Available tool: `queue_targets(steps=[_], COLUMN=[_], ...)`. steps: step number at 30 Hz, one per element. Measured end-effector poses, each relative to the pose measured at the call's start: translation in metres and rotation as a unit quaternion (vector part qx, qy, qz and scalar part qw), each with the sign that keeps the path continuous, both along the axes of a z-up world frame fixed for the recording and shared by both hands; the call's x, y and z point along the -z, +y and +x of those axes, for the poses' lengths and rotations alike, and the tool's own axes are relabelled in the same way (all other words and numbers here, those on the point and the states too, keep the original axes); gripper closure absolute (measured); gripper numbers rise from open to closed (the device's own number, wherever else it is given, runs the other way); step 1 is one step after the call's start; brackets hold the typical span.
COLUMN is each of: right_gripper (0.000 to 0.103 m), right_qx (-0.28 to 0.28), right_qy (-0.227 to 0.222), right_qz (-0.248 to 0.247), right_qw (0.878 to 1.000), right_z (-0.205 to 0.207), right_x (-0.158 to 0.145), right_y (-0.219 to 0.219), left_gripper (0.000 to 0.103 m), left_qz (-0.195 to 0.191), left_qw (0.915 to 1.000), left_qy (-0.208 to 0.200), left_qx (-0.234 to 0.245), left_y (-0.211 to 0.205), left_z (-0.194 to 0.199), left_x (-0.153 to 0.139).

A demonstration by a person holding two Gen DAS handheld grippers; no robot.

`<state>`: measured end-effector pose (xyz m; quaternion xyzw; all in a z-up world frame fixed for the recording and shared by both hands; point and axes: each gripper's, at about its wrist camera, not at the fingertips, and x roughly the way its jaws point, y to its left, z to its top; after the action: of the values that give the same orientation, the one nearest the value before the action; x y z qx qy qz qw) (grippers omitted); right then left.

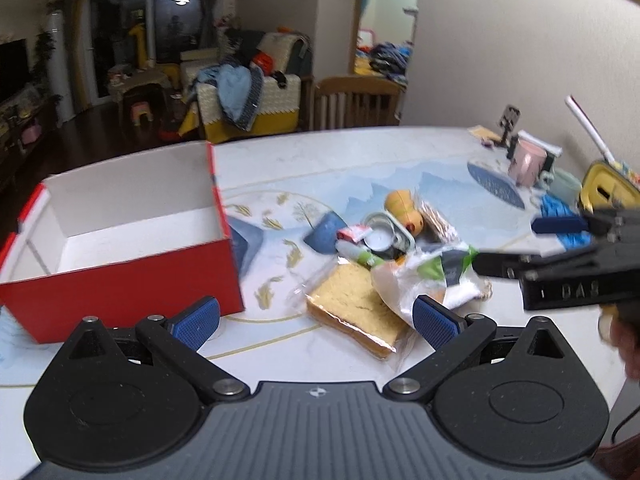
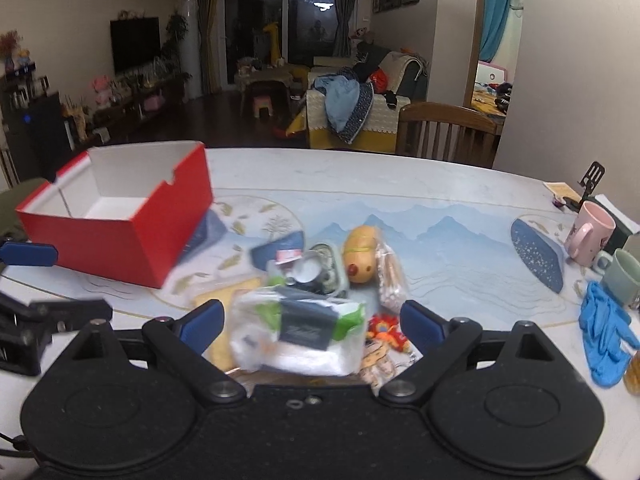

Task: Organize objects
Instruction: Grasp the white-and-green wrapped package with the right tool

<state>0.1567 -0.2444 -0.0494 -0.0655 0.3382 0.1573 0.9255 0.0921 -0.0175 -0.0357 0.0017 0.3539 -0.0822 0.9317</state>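
Note:
An open red box [image 1: 120, 264] with a white inside stands at the table's left; it also shows in the right wrist view [image 2: 120, 224]. A pile of small objects lies mid-table: a wrapped cake slice [image 1: 352, 312], a clear snack bag [image 2: 300, 332], a yellow toy [image 2: 362, 254], a small tin [image 1: 380, 236]. My left gripper [image 1: 316, 320] is open, hovering just before the cake slice. My right gripper [image 2: 312, 322] is open, its fingers either side of the snack bag and above it. The right gripper also shows in the left wrist view [image 1: 520, 244].
A pink mug [image 2: 592, 234], a green mug [image 2: 622, 276] and blue gloves [image 2: 604, 336] sit at the table's right edge. A yellow case [image 1: 608, 188] lies near the wall. A wooden chair [image 2: 444, 128] stands behind the table.

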Motion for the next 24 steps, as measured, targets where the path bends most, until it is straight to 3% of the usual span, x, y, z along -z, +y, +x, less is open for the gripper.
queue_targets(steps=[5, 13, 18, 21, 24], right_gripper=[0.01, 0.01, 0.016, 0.025, 0.031], right_qx=[0.009, 0.057, 0.091, 0.101, 0.12], right_qy=[0.027, 0.076, 0.127, 0.158, 0.193], right_qz=[-0.007, 0.043, 0.077, 0.099, 0.115], right_qw=[1.0, 0.995, 0.985, 0.977, 0.967], right_z=[0.022, 0.061, 0.081, 0.089, 0.095], right_x=[0.01, 0.015, 0.03, 0.041, 0.051], right_y=[-0.004, -0.015, -0.02, -0.021, -0.023], left_gripper=[0.0, 0.0, 0.0, 0.0, 0.0], left_qz=[0.02, 0.022, 0.012, 0.004, 0.015], left_qw=[0.9992, 0.9973, 0.9956, 0.9942, 0.9942], left_qy=[0.031, 0.07, 0.092, 0.107, 0.106], left_qx=[0.017, 0.006, -0.007, -0.011, -0.001], left_y=[-0.013, -0.02, -0.018, -0.018, -0.023], left_z=[0.021, 0.053, 0.07, 0.077, 0.076], left_x=[0.028, 0.057, 0.069, 0.075, 0.075])
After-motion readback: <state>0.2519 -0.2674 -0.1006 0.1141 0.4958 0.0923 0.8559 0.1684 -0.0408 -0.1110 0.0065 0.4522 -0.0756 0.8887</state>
